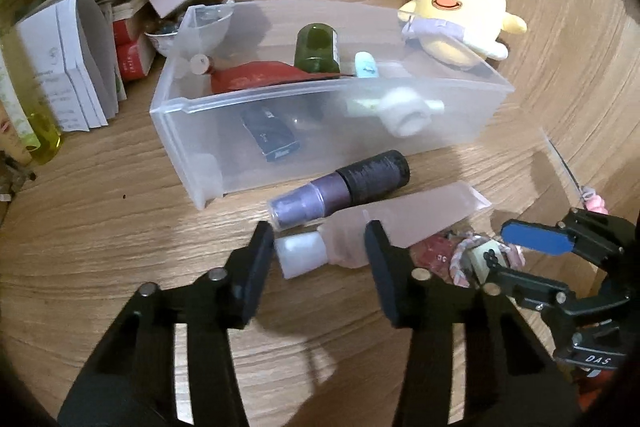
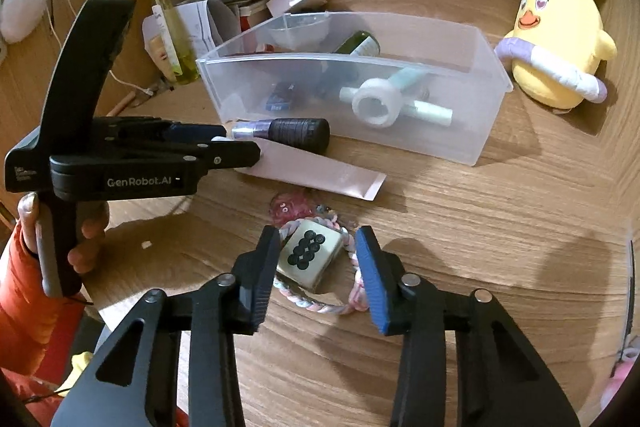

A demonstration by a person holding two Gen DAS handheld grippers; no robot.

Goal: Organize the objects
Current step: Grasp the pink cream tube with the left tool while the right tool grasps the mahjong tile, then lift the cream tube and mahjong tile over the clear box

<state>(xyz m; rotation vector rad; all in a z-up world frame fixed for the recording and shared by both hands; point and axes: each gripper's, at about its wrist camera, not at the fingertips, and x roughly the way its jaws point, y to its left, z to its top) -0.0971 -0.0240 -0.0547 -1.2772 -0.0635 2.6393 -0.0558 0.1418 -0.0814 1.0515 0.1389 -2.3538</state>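
Left gripper (image 1: pixel 320 247) jaws spread around pale pink squeeze tube w/ white cap (image 1: pixel 384 223), lower centre, not yet pinching. Right gripper (image 2: pixel 318 263) straddles cream mahjong tile (image 2: pixel 310 257) (on braided pastel cord (image 2: pixel 304 303)), pads apart. Clear plastic bin (image 1: pixel 460 123) mid-frame.

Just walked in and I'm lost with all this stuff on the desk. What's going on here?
A person is tidying small items into a clear plastic bin using two tools. The left hand-held gripper straddles the white-capped end of a pale pink tube lying before the bin, beside a purple bottle. The right hand-held gripper straddles a mahjong-tile charm on a braided cord. Neither pair of jaws is visibly clamped yet.
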